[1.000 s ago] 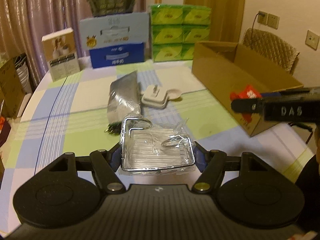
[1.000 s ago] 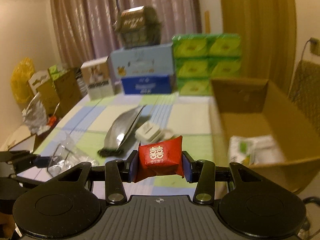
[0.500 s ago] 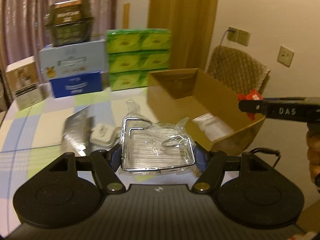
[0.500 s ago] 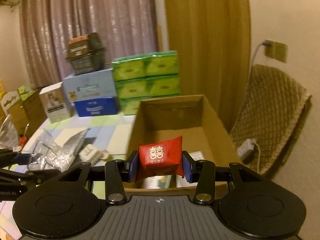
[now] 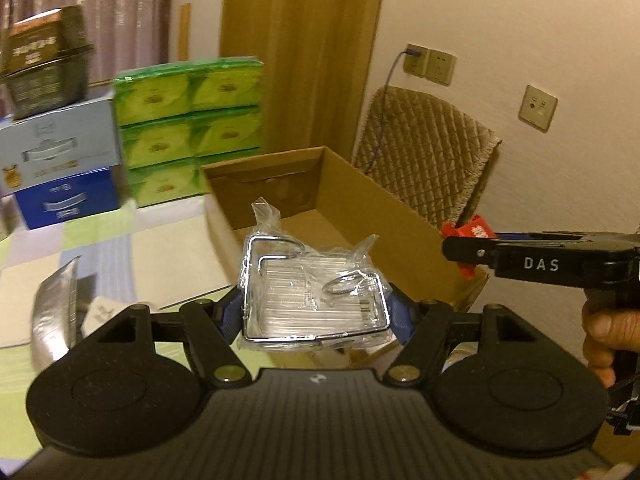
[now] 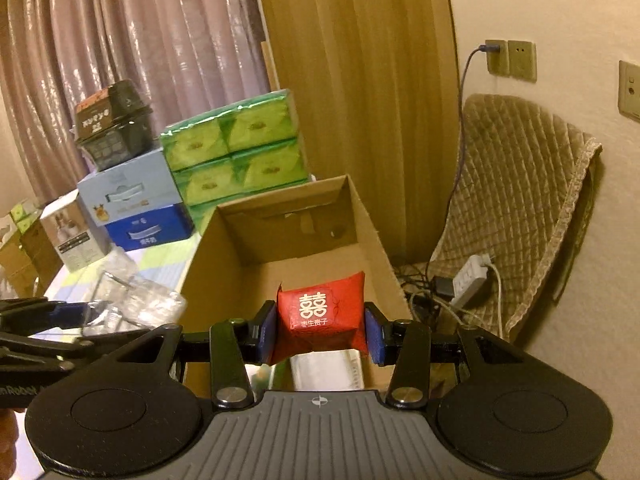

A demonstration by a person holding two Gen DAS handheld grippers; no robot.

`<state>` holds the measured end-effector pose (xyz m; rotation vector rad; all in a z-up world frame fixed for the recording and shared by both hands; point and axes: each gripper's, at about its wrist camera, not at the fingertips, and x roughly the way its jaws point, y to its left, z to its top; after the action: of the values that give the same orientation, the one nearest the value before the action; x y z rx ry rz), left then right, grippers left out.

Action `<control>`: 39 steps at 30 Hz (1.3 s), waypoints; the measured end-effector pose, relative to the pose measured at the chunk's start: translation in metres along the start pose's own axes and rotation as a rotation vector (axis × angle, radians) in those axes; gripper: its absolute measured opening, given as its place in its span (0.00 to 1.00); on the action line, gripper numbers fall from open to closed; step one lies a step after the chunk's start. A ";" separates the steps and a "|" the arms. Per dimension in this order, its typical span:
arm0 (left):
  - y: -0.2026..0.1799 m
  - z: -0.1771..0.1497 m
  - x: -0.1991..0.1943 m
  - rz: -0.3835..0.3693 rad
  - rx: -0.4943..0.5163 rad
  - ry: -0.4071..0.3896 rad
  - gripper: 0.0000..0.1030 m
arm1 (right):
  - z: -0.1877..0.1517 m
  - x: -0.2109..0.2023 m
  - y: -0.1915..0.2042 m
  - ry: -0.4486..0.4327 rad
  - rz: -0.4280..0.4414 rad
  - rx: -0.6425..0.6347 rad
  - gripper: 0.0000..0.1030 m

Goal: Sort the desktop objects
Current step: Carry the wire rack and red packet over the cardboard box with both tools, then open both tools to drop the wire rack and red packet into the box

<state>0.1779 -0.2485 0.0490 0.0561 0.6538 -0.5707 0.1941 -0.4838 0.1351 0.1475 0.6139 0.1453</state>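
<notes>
Between your right gripper's [image 6: 320, 330] pads sits a red packet [image 6: 321, 316], pinched at its sides; it looks soft and light, so squeeze gently. White double-happiness characters mark its front, smaller print below unreadable. Your left gripper [image 5: 316, 314] clamps a wire rack [image 5: 314, 300] by its side rims; stiff metal, but its clear wrap looks slippery. Both hover at the near edge of the cardboard box [image 5: 360, 208] ahead. "DAS" reads on the right gripper's side in the left view.
</notes>
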 end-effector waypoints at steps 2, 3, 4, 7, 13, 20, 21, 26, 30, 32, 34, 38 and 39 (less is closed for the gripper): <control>-0.005 0.003 0.012 -0.020 0.014 0.001 0.64 | 0.002 0.006 -0.004 0.002 -0.004 0.008 0.41; -0.007 0.004 0.018 -0.024 0.021 0.004 0.64 | 0.003 0.008 -0.005 0.002 -0.005 0.010 0.41; -0.009 0.005 0.024 -0.029 0.027 0.008 0.64 | 0.003 0.011 -0.007 0.003 -0.006 0.012 0.41; -0.012 0.007 0.040 -0.041 0.032 0.020 0.64 | 0.005 0.018 -0.010 0.005 -0.012 0.017 0.41; -0.009 0.005 0.063 -0.040 0.024 0.048 0.66 | 0.003 0.026 -0.015 0.015 -0.014 0.031 0.41; 0.009 0.003 0.048 -0.011 0.009 0.010 0.66 | -0.001 0.031 -0.009 0.030 -0.001 0.026 0.41; 0.013 0.003 0.044 -0.004 0.004 0.005 0.66 | -0.001 0.031 -0.007 0.031 0.001 0.023 0.41; 0.028 0.001 0.029 0.022 -0.022 -0.003 0.66 | 0.002 0.036 0.003 0.027 0.015 0.022 0.42; 0.036 -0.002 0.022 0.040 -0.029 -0.001 0.66 | 0.006 0.037 0.007 0.006 0.027 0.038 0.69; 0.039 -0.005 0.018 0.048 -0.031 -0.001 0.66 | 0.007 0.035 0.008 -0.003 0.021 0.038 0.69; 0.043 -0.007 0.014 0.053 -0.033 -0.001 0.66 | 0.007 0.033 0.008 -0.006 0.017 0.041 0.69; 0.049 -0.012 0.007 0.062 -0.044 -0.003 0.66 | 0.005 0.024 0.006 -0.008 0.008 0.052 0.70; 0.051 -0.013 0.005 0.065 -0.047 -0.003 0.66 | 0.004 0.022 0.007 -0.008 0.007 0.052 0.71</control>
<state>0.2005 -0.2054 0.0294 0.0323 0.6595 -0.4927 0.2138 -0.4735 0.1276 0.2008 0.6091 0.1354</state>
